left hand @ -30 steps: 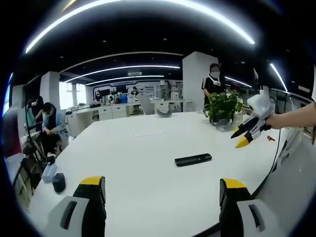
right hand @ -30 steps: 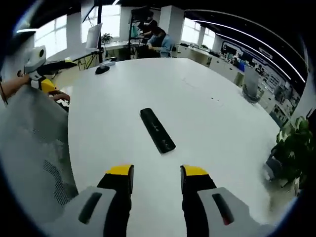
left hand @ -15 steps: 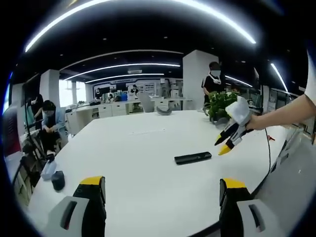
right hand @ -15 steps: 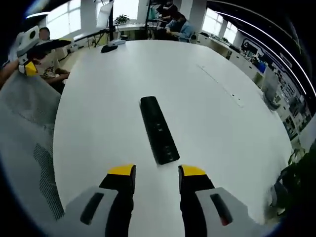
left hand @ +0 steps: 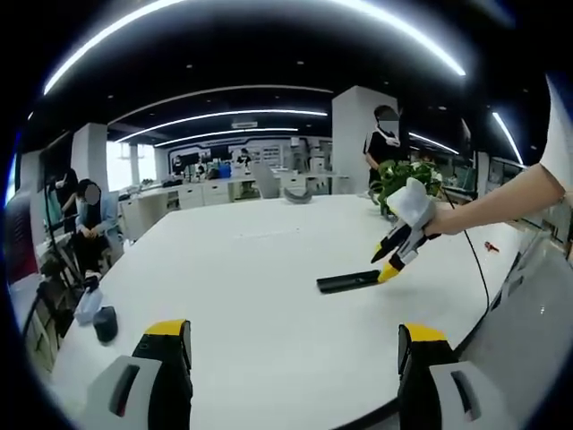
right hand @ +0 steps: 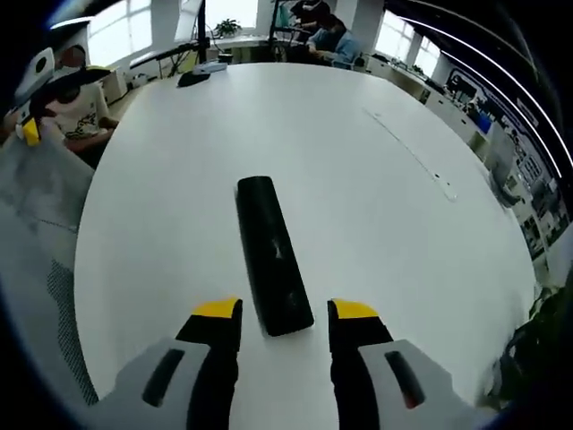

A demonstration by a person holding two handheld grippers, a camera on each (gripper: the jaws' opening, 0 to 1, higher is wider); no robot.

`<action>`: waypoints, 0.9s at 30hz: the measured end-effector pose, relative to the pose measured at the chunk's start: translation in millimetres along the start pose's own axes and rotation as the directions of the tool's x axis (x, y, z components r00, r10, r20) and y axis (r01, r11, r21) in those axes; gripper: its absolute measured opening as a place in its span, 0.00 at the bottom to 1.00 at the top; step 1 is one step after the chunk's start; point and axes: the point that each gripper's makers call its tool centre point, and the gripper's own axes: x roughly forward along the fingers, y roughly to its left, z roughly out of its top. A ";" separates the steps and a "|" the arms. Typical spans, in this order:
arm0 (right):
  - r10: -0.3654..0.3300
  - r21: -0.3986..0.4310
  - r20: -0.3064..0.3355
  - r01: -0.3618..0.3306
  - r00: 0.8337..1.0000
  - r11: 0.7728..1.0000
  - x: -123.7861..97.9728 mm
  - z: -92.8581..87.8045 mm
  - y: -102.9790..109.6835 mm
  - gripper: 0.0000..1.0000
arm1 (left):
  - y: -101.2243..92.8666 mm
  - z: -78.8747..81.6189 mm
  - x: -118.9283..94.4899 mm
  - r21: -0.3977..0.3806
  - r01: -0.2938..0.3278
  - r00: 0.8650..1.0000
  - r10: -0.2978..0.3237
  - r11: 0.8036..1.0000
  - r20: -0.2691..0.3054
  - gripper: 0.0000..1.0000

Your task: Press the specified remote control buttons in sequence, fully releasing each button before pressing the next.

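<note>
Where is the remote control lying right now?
The remote control lies flat on the white table, its near end between the right gripper tips; in the left gripper view it sits right of centre.

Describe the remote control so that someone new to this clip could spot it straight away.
Start with the big white table that fills the room's middle. On its bare top, toward the near edge, lies the remote control, a slim black bar lying flat, its near end between the yellow tips of the right gripper. It is the one long dark thing on that stretch of white; the potted plant stands farther off.

A potted plant (left hand: 405, 182) stands on the white table (left hand: 251, 287).
</note>
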 end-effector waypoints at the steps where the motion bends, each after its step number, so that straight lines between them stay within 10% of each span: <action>1: 0.001 0.003 -0.001 -0.001 1.000 1.000 1.8 0.7 -1.3 0.39 | -0.1 -0.3 0.1 -0.001 0.001 1.000 -0.001 1.000 -0.002 1.00; 27: 0.095 0.048 -0.018 -0.094 0.995 0.994 27.1 13.8 8.6 0.28 | -1.1 -9.7 2.4 -0.009 0.036 0.999 -0.036 0.999 -0.037 1.00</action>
